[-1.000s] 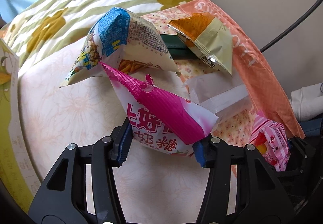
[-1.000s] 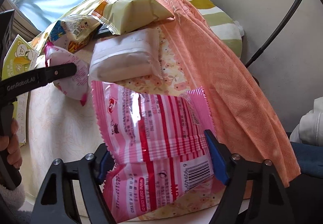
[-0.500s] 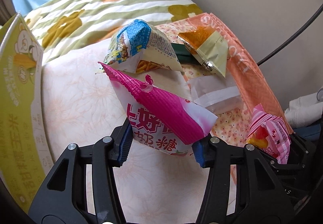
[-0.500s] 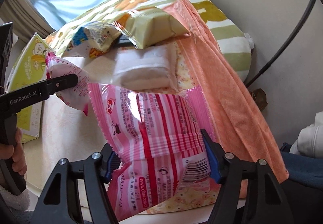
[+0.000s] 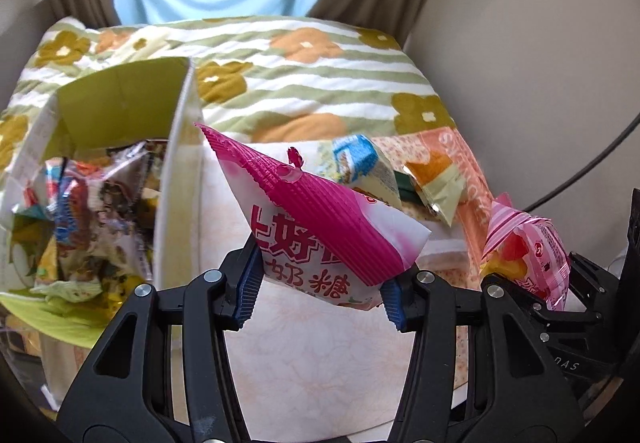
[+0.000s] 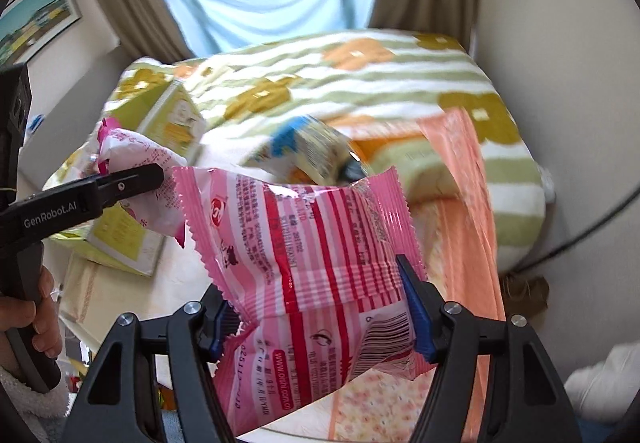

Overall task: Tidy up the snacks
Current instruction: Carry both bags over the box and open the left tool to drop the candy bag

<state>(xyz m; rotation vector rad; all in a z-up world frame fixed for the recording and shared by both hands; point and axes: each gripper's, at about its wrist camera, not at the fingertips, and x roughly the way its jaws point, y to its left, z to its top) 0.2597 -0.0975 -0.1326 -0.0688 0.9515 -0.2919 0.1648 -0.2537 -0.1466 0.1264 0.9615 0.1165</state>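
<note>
Left wrist view: the left gripper (image 5: 320,293) has its blue pads closed against the lower sides of a magenta-and-white milk candy bag (image 5: 320,227), gripped low so that the crimped top stands free and tilted up to the left; I judge this suits dropping it into the open green carton (image 5: 120,107) just to its left, whose mouth gapes toward the camera and already holds a jumble of snack wrappers (image 5: 88,211); the bag is in the air, beside the carton's near wall and not yet over its opening. Behind it, on the cream floral cloth (image 5: 320,355), lie a blue-and-white snack packet (image 5: 362,167) and an orange-and-green packet (image 5: 436,179) against a peach towel (image 5: 472,179); a dark green thing between them is mostly covered and I cannot name it. The right gripper's striped pink bag shows at the right edge, its lower half cut off by black frame.

Right wrist view: the right gripper (image 6: 316,313) is clamped on a pink striped snack bag (image 6: 308,255) across its middle, back side and barcode toward the lens, held up off the cloth, waiting its turn as I judge; the bag hides most of what lies behind it. The blue-and-white packet and the things around it are smeared by blur; the carton is half hidden behind the left gripper's arm and candy bag.
</note>
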